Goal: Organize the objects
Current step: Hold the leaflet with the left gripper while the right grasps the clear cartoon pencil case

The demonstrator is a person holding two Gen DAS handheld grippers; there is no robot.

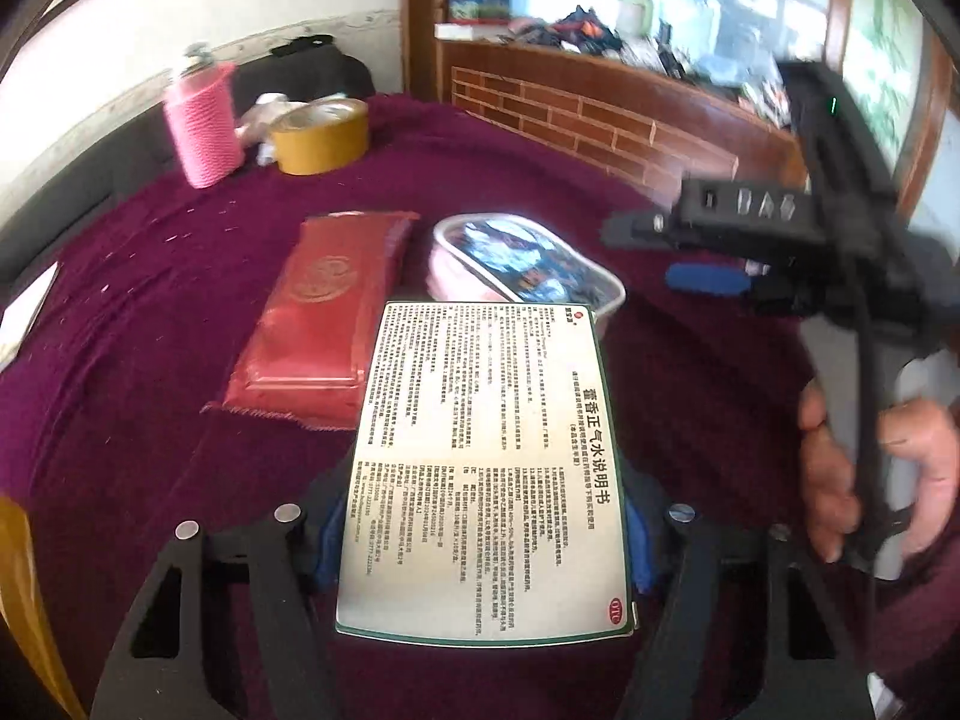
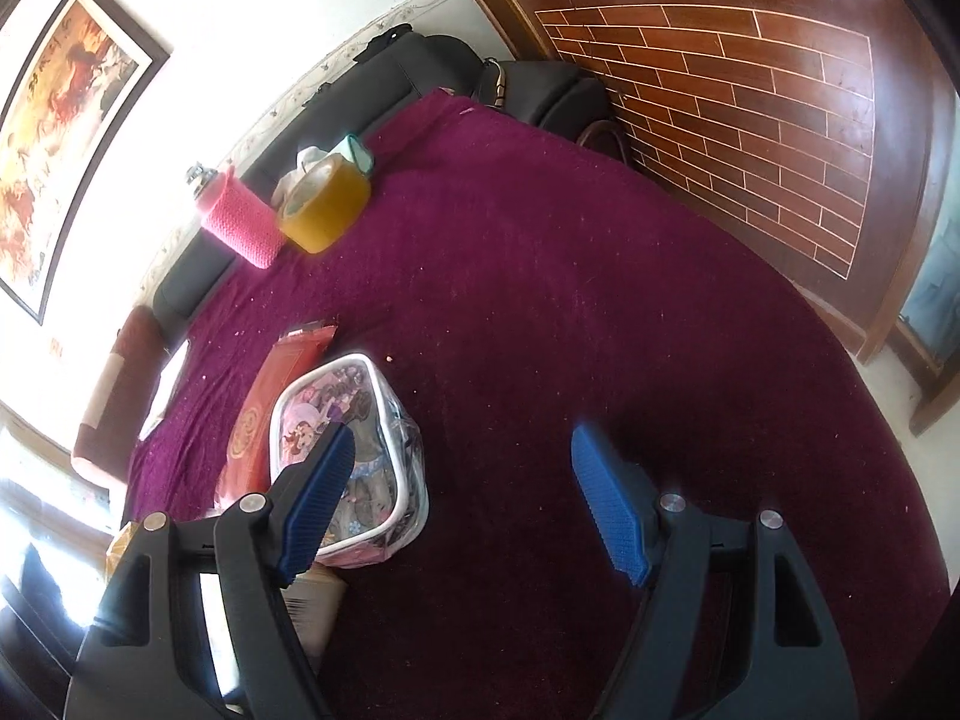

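My left gripper (image 1: 483,531) is shut on a white medicine box (image 1: 486,468) with green edges and black Chinese print, held above the maroon tablecloth (image 1: 180,462). Just ahead lie a red packet (image 1: 318,324) and a clear cartoon-print pouch (image 1: 528,267). My right gripper (image 2: 462,501) is open and empty above the cloth, its left finger over the pouch (image 2: 354,456). The right gripper also shows in the left wrist view (image 1: 708,258), held by a hand at the right. The red packet (image 2: 264,408) lies left of the pouch.
A pink knitted bottle (image 1: 201,123) and a yellow tape roll (image 1: 318,135) stand at the far edge; they also show in the right wrist view as bottle (image 2: 240,222) and tape (image 2: 324,204). A brick-pattern wooden cabinet (image 2: 750,108) stands behind the table. A dark sofa (image 2: 372,84) lines the wall.
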